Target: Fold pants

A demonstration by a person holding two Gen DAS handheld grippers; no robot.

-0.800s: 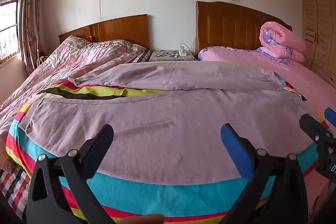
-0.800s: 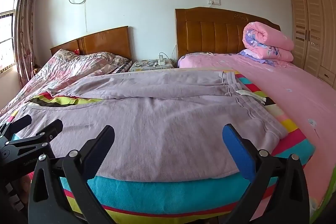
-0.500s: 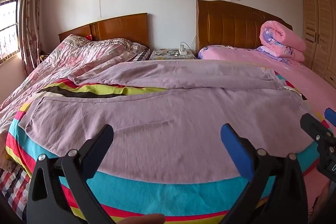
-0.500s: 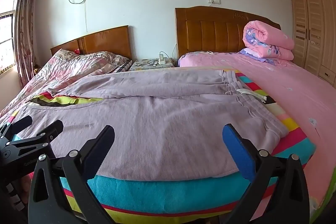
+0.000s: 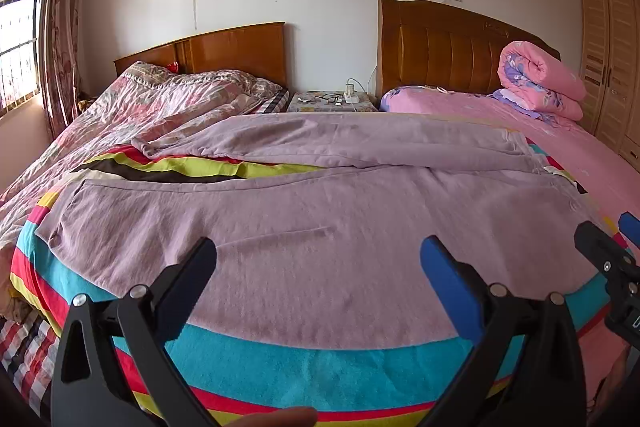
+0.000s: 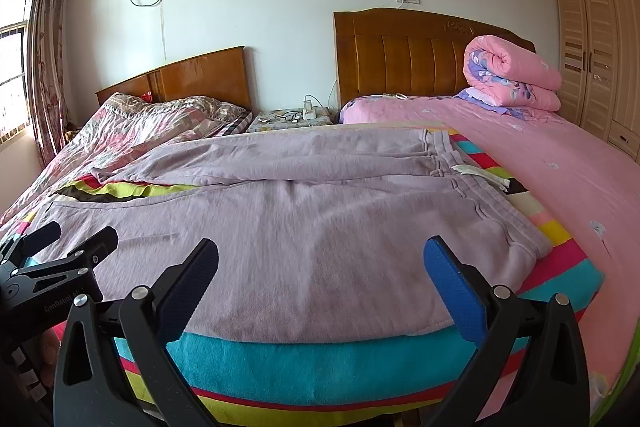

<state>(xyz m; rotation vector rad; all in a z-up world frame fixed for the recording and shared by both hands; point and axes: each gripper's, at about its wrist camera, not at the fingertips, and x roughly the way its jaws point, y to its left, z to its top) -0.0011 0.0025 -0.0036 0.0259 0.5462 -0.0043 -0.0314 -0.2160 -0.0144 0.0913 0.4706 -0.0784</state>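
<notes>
The pants (image 5: 320,227) lie flat on the striped blanket (image 5: 300,367) along the near edge of the bed, waistband (image 6: 480,195) toward its right side. The left gripper (image 5: 318,263) and the right gripper (image 6: 320,263) hover above the near edge, fingers spread wide, holding nothing.
</notes>
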